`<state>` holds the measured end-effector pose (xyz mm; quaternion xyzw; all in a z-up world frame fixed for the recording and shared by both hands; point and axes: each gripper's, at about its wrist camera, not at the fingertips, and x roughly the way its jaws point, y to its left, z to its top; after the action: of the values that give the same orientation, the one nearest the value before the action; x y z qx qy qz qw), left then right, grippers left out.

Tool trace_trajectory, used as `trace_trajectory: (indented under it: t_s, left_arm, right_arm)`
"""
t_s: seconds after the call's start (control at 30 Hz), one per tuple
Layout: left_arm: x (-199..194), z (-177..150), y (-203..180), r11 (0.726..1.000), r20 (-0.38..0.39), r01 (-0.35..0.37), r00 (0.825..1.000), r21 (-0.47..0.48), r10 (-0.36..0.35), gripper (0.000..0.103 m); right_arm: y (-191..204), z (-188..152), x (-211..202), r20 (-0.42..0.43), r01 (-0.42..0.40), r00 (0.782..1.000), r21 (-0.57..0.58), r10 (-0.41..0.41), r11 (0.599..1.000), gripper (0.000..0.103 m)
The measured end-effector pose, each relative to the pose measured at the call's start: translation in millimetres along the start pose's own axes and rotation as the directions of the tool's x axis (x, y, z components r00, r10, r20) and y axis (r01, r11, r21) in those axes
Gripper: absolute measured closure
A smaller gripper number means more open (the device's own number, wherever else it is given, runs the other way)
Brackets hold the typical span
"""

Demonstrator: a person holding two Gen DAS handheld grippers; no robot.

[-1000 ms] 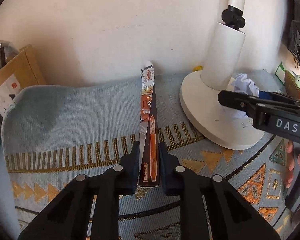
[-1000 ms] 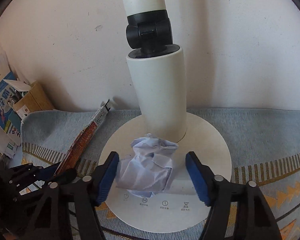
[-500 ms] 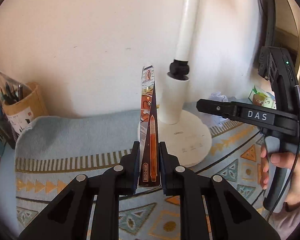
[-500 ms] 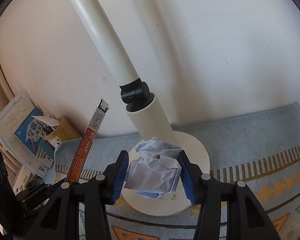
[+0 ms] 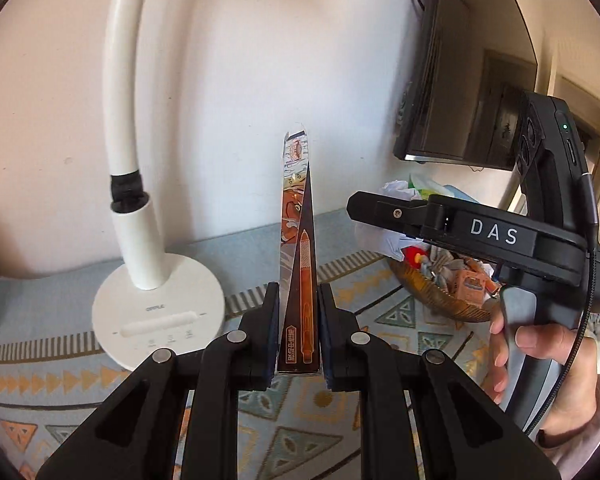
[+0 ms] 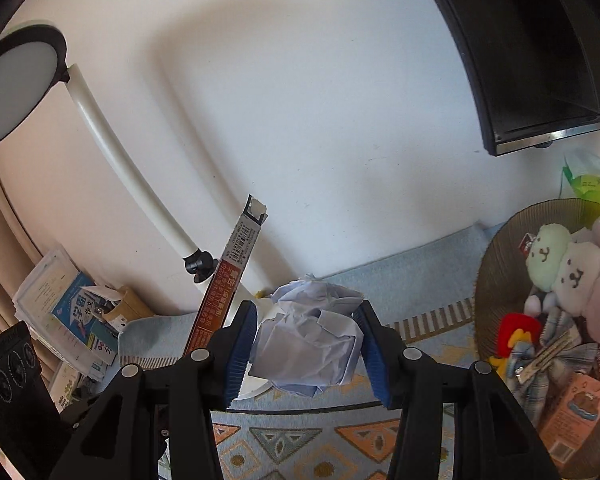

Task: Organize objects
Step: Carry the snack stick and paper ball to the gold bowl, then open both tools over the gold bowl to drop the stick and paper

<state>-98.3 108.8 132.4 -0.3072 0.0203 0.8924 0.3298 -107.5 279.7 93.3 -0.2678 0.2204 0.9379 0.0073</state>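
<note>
1. The long, narrow orange-and-brown cardboard pen box (image 5: 299, 280) stands upright, pinched at its lower end between the jaws of the left gripper (image 5: 299, 334), above the patterned blue woven cloth (image 5: 400, 312).
2. The crumpled ball of pale blue-white paper (image 6: 310, 340) is squeezed between the blue-padded jaws of the right gripper (image 6: 308, 350), held off the cloth.
3. A hand (image 5: 540, 364) grips the right gripper's handle.
4. Left of the box, the white desk lamp with round base (image 5: 158, 312) stands on the cloth against the white wall.
5. To the right, a brown ribbed bowl (image 6: 496, 264) holds plush toys (image 6: 568, 264) and small packets.
6. A dark wall-mounted screen (image 6: 540, 52) hangs above it.
</note>
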Motion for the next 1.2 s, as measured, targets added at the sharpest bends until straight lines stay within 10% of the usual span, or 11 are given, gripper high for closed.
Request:
trace_trajectory:
  t_s: [0.5, 0.83, 0.9, 0.97, 1.2]
  left_arm:
    - [72, 24, -130, 0.987, -0.075, 0.156, 0.985, 0.031, -0.154, 0.089]
    - [126, 30, -162, 0.997, -0.129, 0.037, 0.991, 0.074, -0.027, 0.088]
    - [136, 27, -160, 0.998, -0.166, 0.028, 0.986, 0.057, -0.019, 0.064]
    - [146, 21, -154, 0.998, -0.199, 0.016, 0.980, 0.061, -0.004, 0.002]
    - [142, 11, -148, 0.998, -0.187, 0.031, 0.982, 0.046, -0.022, 0.000]
  right_arm:
    - [-130, 6, -96, 0.086, 0.184, 0.976, 0.183, -0.202, 0.966, 0.053]
    - [-177, -2, -90, -0.011, 0.243, 0.969, 0.222, -0.247, 0.944, 0.040]
    - [-184, -5, -81, -0.064, 0.253, 0.967, 0.250, -0.245, 0.935, 0.000]
    - [-186, -7, -79, -0.068, 0.232, 0.973, 0.267, -0.221, 0.935, 0.000]
    - [-176, -6, -89, -0.014, 0.254, 0.966, 0.249, -0.259, 0.934, 0.000]
